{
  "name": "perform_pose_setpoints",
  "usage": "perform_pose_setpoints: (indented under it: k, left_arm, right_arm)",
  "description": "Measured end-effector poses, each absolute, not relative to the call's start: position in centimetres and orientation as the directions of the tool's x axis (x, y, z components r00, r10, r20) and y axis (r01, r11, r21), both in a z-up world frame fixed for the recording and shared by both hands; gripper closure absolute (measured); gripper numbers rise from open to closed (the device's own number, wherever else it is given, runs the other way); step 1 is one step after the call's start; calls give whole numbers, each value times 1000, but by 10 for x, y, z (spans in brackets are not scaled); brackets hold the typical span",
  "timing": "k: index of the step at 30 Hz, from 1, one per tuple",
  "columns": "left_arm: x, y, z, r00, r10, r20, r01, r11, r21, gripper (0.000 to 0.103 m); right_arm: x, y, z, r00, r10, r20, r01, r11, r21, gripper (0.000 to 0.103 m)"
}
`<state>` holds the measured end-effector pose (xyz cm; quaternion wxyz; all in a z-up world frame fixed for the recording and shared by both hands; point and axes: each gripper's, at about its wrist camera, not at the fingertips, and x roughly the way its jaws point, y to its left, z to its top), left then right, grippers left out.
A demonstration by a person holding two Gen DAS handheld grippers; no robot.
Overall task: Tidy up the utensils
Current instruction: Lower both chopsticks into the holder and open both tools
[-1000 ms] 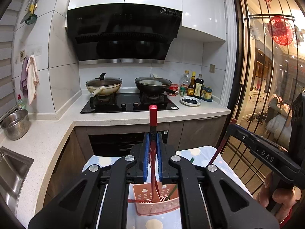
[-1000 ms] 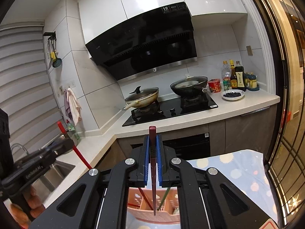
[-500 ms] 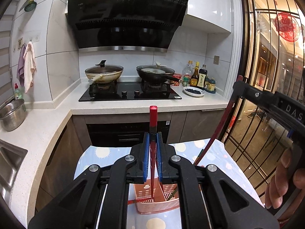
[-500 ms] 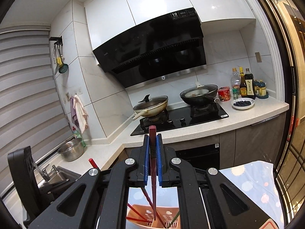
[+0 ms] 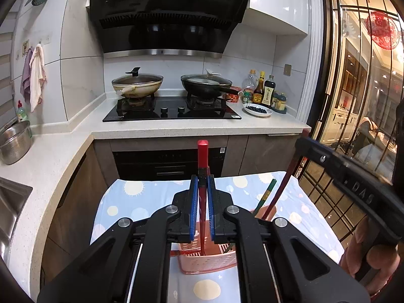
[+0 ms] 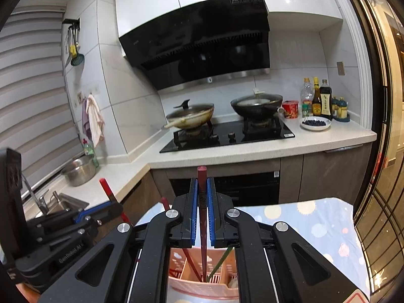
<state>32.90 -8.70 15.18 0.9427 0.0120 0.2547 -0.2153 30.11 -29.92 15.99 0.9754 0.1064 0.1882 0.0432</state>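
Observation:
My left gripper is shut on a bright red chopstick held upright; its lower tip is down inside the pink slotted utensil basket. My right gripper is shut on a dark red chopstick, also upright, with its tip inside the same basket. A green chopstick and another red one lean in the basket. The right gripper shows at the right of the left wrist view; the left gripper shows at the left of the right wrist view.
The basket stands on a blue patterned cloth over a small table. Beyond is a counter with a hob, two pans, bottles and a plate. A steel pot and sink are at the left, a glass door at the right.
Both grippers have come lower and closer over the basket, and both chopstick tips have gone deeper into it. Both grips stayed shut.

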Motion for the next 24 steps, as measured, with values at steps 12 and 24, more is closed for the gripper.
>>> perform_pose_setpoints:
  k: [12, 24]
  left_arm:
    - [327, -83, 141, 767, -394, -507, 404, 910, -95, 96]
    - [316, -81, 138, 788, -354, -504, 361, 928, -86, 57]
  right_arm:
    - [307, -289, 121, 887, 132, -443, -41, 977, 209, 96]
    - [290, -293, 114, 879, 128, -459, -25, 974, 224, 70]
